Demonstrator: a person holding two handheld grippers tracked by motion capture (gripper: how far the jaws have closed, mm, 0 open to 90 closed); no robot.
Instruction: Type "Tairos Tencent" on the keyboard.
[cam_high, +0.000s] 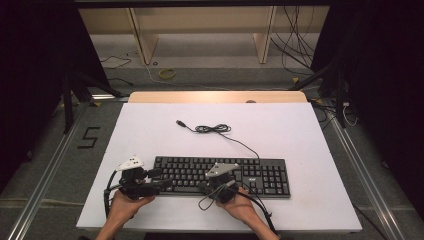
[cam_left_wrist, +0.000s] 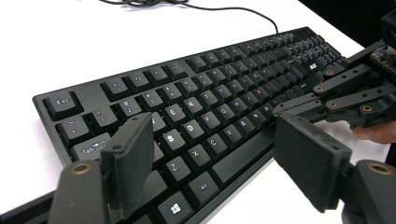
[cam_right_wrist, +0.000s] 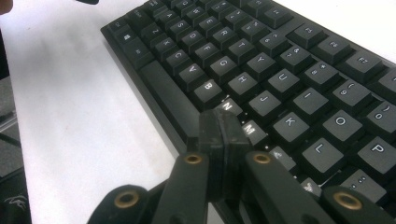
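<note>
Over the keyboard (cam_high: 222, 175): left hand-held gripper (cam_left_wrist: 215, 158) spread wide, right hand-held gripper (cam_right_wrist: 223, 126) pressed together, empty.

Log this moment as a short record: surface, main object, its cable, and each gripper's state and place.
surface: white table
main object: black keyboard, lying flat near the table's front edge
cable: keyboard cable, partly coiled behind the keyboard, plug end free
left gripper: open, jaws over the keyboard's left end
right gripper: shut, nothing between the jaws, tips at the N and M keys; contact cannot be told
</note>
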